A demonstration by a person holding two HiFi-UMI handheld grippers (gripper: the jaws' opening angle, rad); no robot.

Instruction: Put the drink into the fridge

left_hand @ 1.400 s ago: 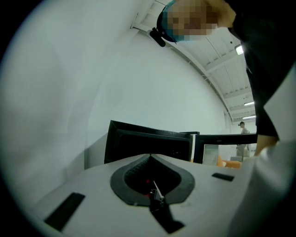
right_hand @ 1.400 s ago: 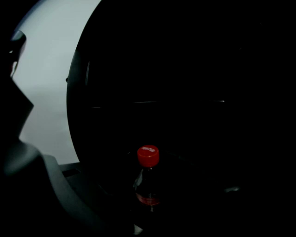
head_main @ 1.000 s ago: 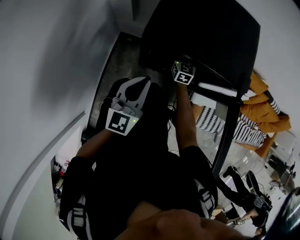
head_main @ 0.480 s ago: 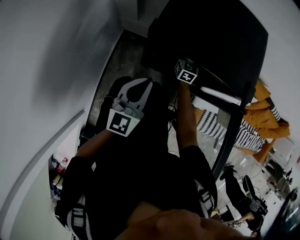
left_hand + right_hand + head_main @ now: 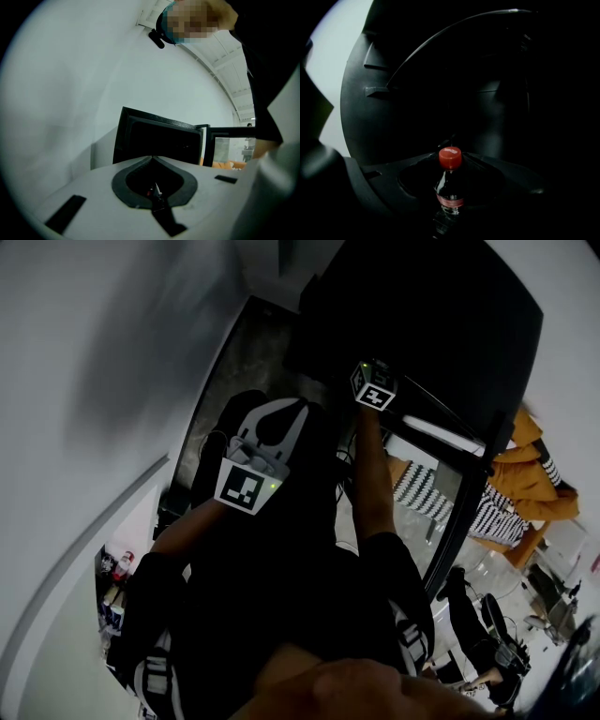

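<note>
Two grippers show. The right gripper [image 5: 451,143] reaches into the dark inside of the black fridge [image 5: 422,306] and squeezes the drink [image 5: 450,187], a dark bottle with a red cap [image 5: 450,158]. The fridge door [image 5: 466,486] stands open. The left gripper [image 5: 152,159] hangs outside, in front of the fridge, its claw pinched together with nothing in it.

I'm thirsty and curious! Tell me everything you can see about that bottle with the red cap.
The bottle looks like clear plastic filled with dark drink, with a round red cap and a red label band. The right tool grips it between its jaws, cap pointing into the dark fridge. Its bottom is hidden.
</note>
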